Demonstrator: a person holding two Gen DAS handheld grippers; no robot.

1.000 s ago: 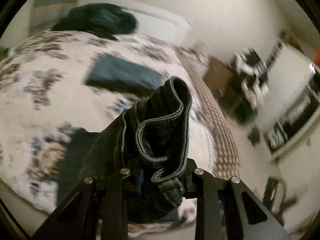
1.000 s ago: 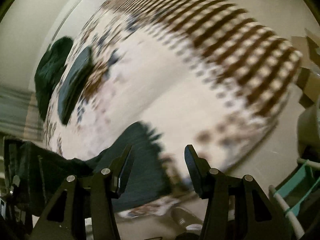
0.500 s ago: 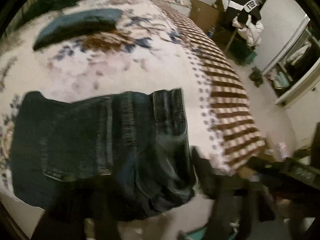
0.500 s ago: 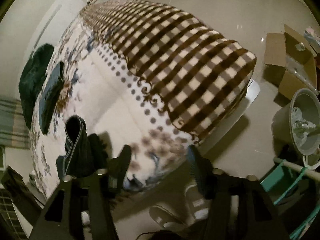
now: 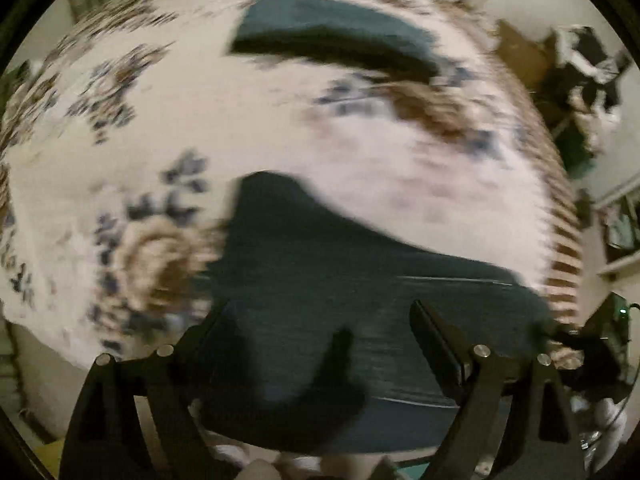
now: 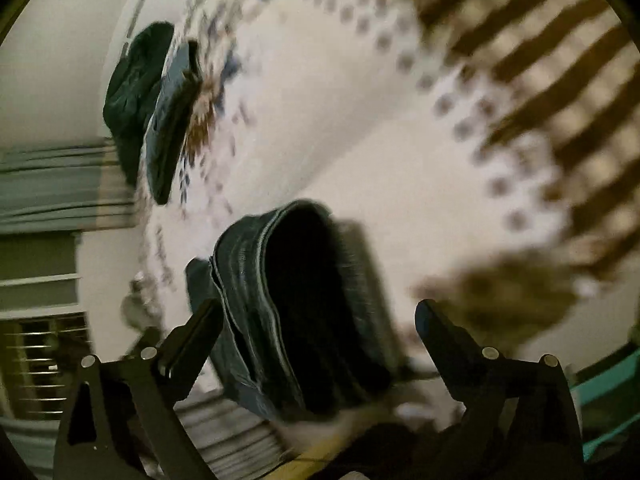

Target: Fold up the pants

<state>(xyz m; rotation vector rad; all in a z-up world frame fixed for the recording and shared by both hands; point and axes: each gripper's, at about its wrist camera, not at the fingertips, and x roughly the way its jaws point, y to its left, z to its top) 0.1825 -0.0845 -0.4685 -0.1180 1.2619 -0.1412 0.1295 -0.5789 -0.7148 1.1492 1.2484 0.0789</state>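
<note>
I see both grippers, left (image 5: 320, 320) and right (image 6: 318, 316), spread and released over the jeans (image 5: 360, 280) on the bed (image 5: 240, 132); frames blurred.

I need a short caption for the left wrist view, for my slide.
Open left gripper above dark folded jeans on the patterned bedspread, another folded garment beyond.

pants (image 5: 344, 280) on bed (image 5: 248, 132)
</note>
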